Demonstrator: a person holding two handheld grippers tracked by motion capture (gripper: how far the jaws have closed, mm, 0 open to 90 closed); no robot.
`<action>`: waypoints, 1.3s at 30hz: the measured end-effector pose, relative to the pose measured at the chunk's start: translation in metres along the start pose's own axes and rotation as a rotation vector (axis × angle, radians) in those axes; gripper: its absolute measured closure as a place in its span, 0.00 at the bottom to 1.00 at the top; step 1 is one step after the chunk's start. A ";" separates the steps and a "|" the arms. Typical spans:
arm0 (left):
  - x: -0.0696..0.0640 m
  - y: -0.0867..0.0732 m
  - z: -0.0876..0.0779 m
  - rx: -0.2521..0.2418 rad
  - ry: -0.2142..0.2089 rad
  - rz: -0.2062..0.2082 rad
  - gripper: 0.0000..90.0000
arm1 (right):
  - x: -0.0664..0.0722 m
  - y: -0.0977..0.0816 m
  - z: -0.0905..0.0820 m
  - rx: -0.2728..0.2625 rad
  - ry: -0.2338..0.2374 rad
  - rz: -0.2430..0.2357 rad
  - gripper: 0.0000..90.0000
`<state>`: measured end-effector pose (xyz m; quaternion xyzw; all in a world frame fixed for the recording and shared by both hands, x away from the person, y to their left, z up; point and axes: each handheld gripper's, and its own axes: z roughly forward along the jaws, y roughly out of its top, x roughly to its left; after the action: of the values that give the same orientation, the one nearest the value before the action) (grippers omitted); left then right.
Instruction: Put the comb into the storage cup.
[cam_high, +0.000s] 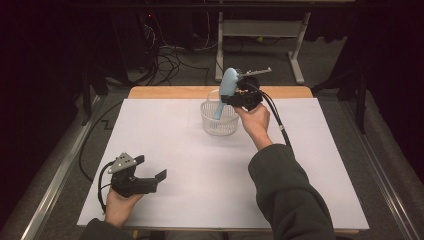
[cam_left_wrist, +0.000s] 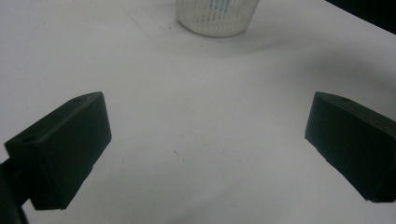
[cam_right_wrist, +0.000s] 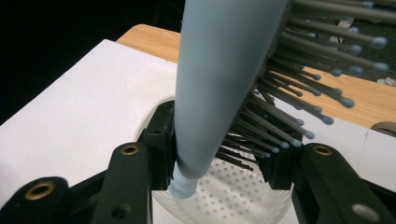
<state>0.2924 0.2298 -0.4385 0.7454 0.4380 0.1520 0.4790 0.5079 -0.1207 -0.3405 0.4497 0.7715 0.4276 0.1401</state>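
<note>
White paper covers your wooden table (cam_high: 320, 150). Above the white slotted plastic basket (cam_high: 219, 120), your right gripper (cam_high: 239, 95) clamps the pale blue bristled plastic hairbrush (cam_high: 225, 92), handle hanging into the basket. Your left gripper (cam_high: 150, 180) rests wide open, empty, near the table's front-left corner.

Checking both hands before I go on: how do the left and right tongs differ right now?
The left tongs stand open and empty, while the right tongs are shut on the blue hairbrush. The left tongs sit low near the table's front edge; the right tongs are raised over the white basket. Both have black jaws.
</note>
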 end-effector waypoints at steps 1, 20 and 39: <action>0.000 0.000 0.000 -0.001 0.000 0.000 0.00 | 0.000 0.000 0.000 0.000 0.000 0.001 0.61; 0.000 0.000 -0.001 -0.003 -0.001 -0.001 0.00 | 0.005 -0.005 0.010 0.016 -0.001 -0.008 0.60; 0.000 0.000 -0.001 -0.003 -0.007 -0.001 0.00 | 0.006 -0.008 0.016 0.022 -0.005 -0.013 0.60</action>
<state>0.2914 0.2306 -0.4379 0.7449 0.4365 0.1496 0.4819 0.5098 -0.1094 -0.3549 0.4471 0.7788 0.4171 0.1399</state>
